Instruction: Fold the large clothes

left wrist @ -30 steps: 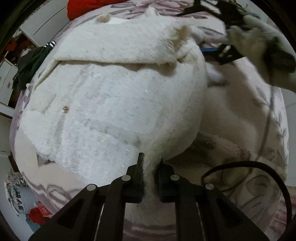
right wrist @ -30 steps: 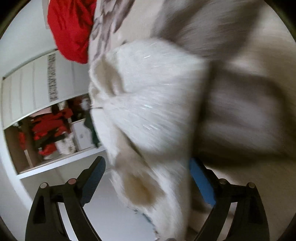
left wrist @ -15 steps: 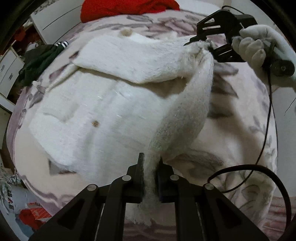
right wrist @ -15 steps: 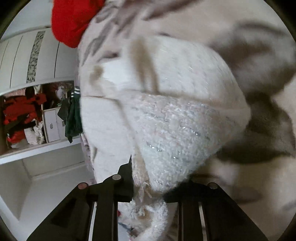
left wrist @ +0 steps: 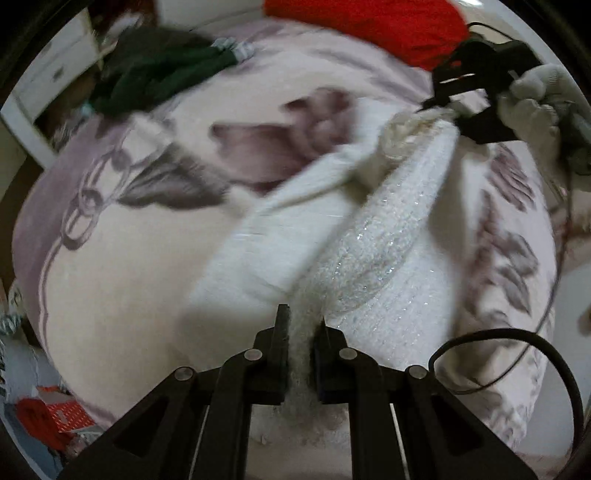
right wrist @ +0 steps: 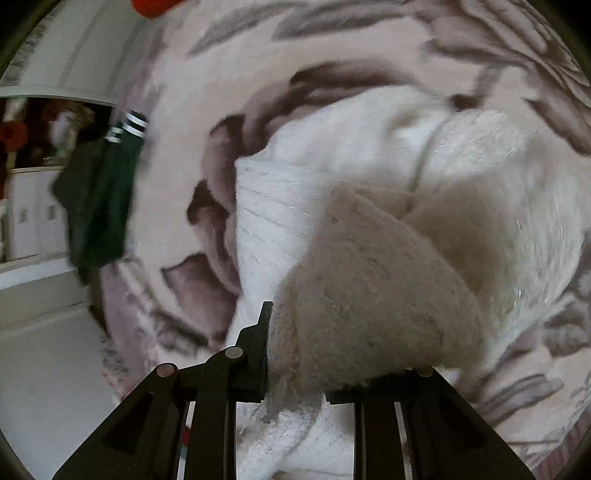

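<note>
My left gripper (left wrist: 301, 328) and right gripper (right wrist: 295, 343) each clamp the white sweater (left wrist: 373, 240), stretched between them over the bedspread (left wrist: 110, 266).

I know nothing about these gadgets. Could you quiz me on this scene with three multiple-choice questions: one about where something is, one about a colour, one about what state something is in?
1. Where does the green garment lie?
A. At the bed's far edge, apart from the white sweater
B. Between the left gripper's fingers
C. On top of the white sweater

2. What colour is the heap at the far end of the bed?
A. Blue
B. Red
C. Yellow

3. What is the left gripper doing?
A. Open above the bed
B. Shut on nothing
C. Shut on the white sweater

Answers:
1 A: the left wrist view shows it far off, with bare bedcover between it and the sweater.
2 B: it is bright red beside the right gripper.
3 C: white knit fills the narrow gap between its fingers.
</note>
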Demonstrator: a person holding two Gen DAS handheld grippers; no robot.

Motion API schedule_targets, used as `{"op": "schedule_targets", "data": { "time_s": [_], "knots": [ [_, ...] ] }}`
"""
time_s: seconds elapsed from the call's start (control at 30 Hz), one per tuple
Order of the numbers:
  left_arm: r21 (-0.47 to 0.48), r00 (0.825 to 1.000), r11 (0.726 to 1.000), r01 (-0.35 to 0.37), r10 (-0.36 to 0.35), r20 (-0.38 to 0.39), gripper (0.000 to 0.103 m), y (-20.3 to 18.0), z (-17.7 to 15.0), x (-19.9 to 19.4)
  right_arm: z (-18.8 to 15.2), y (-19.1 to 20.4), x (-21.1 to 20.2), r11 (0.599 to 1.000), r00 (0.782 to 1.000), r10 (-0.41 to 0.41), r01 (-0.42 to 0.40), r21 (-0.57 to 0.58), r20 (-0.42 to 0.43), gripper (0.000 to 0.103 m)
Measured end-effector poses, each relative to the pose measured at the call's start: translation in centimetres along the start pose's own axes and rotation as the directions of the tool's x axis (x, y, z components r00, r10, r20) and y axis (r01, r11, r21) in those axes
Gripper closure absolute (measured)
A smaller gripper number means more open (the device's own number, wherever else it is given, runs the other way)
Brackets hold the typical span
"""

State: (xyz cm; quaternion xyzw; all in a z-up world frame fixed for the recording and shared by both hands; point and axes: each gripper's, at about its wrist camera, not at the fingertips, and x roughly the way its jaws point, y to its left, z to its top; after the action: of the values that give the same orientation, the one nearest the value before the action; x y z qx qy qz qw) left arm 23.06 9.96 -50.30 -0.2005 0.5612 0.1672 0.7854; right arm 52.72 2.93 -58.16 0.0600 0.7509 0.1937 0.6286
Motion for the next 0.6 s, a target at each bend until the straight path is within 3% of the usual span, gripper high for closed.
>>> {"op": "schedule_targets", "data": {
  "time_s": [0.03,0.1,0.17,0.2,0.3,0.33,0.4,0.5,0.57,0.6],
  "knots": [
    [-0.014,1.0,1.0,0.004,-0.004,-0.021,0.094,1.2,0.4,1.4,0.7,0.7,1.8,1.0,0.999,-0.031,0.031,0.0,-0.025,0.079],
    [-0.058,0.994,0.997,0.05,-0.056,-0.094,0.089,4.1,1.1,4.9,1.7,1.6,4.4,0.999,0.997,-0.044,0.045,0.021,-0.068,0.062],
    [-0.1,0.983,0.989,0.105,-0.119,-0.14,0.081,6.0,1.4,6.3,2.0,1.2,5.0,0.998,0.994,0.042,-0.038,0.046,-0.097,0.029],
    [-0.123,0.978,0.983,0.135,-0.152,-0.141,0.08,6.6,1.5,6.1,1.9,0.9,4.5,0.991,0.988,0.125,-0.12,0.058,-0.092,0.025],
    [-0.125,0.977,0.979,0.159,-0.174,-0.123,0.066,7.8,1.4,4.7,1.0,-0.9,1.0,0.941,0.941,0.334,-0.33,0.074,-0.051,0.024],
    [-0.12,0.979,0.983,0.141,-0.157,-0.128,0.062,8.1,1.2,4.2,0.8,-1.9,-0.4,0.93,0.932,0.363,-0.36,0.08,-0.025,0.024],
    [-0.125,0.979,0.983,0.134,-0.151,-0.139,0.036,8.7,1.3,4.0,0.4,-4.1,-2.6,0.931,0.936,0.349,-0.351,0.098,0.04,0.024],
    [-0.138,0.978,0.981,0.137,-0.156,-0.139,0.033,9.9,1.7,4.0,0.8,-6.6,-3.5,0.926,0.939,0.333,-0.343,0.156,0.089,0.024],
    [-0.119,0.981,0.985,0.128,-0.143,-0.134,0.033,10.0,2.0,4.2,1.8,-6.4,-2.7,0.92,0.934,0.347,-0.358,0.162,0.089,0.024],
    [-0.104,0.982,0.988,0.117,-0.13,-0.138,0.033,10.0,2.4,4.6,2.3,-6.0,-2.2,0.93,0.942,0.323,-0.333,0.158,0.086,0.024]
  ]
}}
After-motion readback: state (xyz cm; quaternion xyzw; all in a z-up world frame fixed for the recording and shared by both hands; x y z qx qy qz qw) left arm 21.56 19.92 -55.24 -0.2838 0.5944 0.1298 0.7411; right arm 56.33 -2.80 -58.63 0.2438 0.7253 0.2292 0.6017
